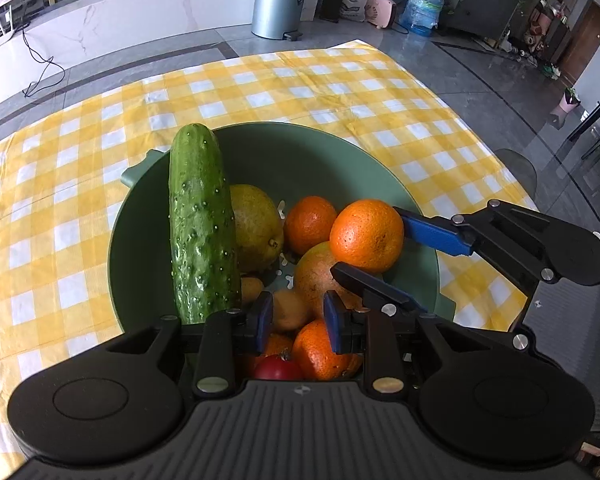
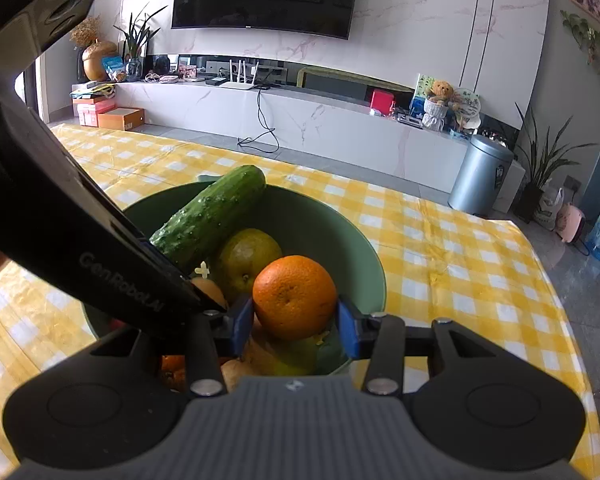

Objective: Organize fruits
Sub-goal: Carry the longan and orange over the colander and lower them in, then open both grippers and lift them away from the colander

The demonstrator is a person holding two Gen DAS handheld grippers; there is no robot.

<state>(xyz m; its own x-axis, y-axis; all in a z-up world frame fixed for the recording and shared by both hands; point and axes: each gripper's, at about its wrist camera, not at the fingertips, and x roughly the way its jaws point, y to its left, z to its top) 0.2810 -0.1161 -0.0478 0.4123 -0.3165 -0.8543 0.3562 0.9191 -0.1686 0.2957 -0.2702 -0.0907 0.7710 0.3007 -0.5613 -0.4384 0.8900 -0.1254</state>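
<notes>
Green bowl [image 1: 284, 148] of mixed produce on a bench under a yellow checked cloth [image 1: 340, 80]. The right gripper [image 2: 296, 322] pinches an orange [image 2: 295, 297] between its blue pads [image 2: 242, 322], one on each flank, with the fruit at the top of the pile on the bowl's right half, over a mango [image 1: 320, 276]. From the left wrist view the same orange [image 1: 367, 235] lies ahead and to the right of the left gripper [image 1: 298, 322], whose jaws stand spread with nothing between them, poised above the bowl's near side over a tomato [image 1: 278, 367] and a smaller orange [image 1: 320, 354]. A cucumber [image 1: 202, 224] leans on the bowl's left wall, its long axis running from the near side up and over the far rim; a pear [image 1: 256, 232] sits just right of it. The right hand is thus the one at the orange, and a straight lift would probably clear the bowl, since nothing rests on top of the fruit.
</notes>
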